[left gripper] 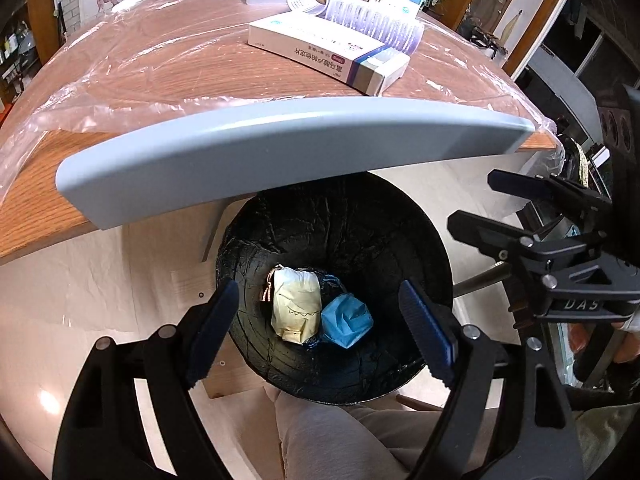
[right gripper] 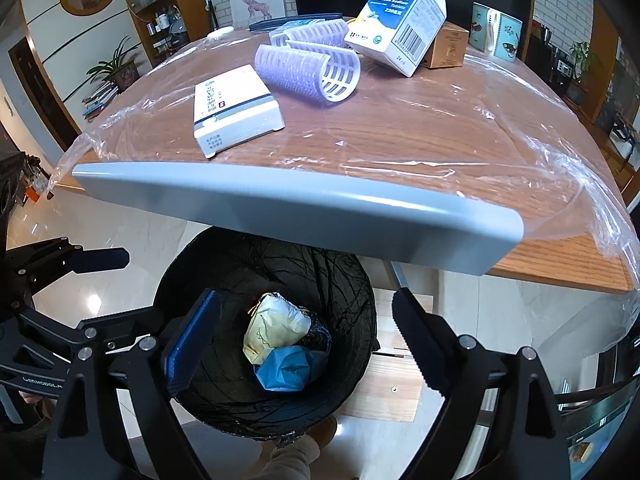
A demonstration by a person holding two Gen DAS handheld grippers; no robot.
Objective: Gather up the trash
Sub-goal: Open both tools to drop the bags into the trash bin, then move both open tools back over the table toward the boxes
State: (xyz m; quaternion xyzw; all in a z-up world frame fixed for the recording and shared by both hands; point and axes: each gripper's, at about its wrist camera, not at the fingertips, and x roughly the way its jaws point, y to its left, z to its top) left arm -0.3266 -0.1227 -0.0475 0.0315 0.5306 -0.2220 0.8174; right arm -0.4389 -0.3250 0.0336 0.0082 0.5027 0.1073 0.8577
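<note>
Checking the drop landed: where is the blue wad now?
In both wrist views the blue wad lies at the bottom of the black-lined bin, against the cream wad.

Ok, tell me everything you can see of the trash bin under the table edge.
The round black trash bin stands upright on the pale glossy floor, partly tucked beneath the grey strip along the wooden table's edge. A wrinkled black plastic liner covers its inside. It is mostly empty: at the bottom lie a crumpled cream paper bag and a crumpled blue wad, touching each other. Both open tools hover above its mouth, empty.
</note>
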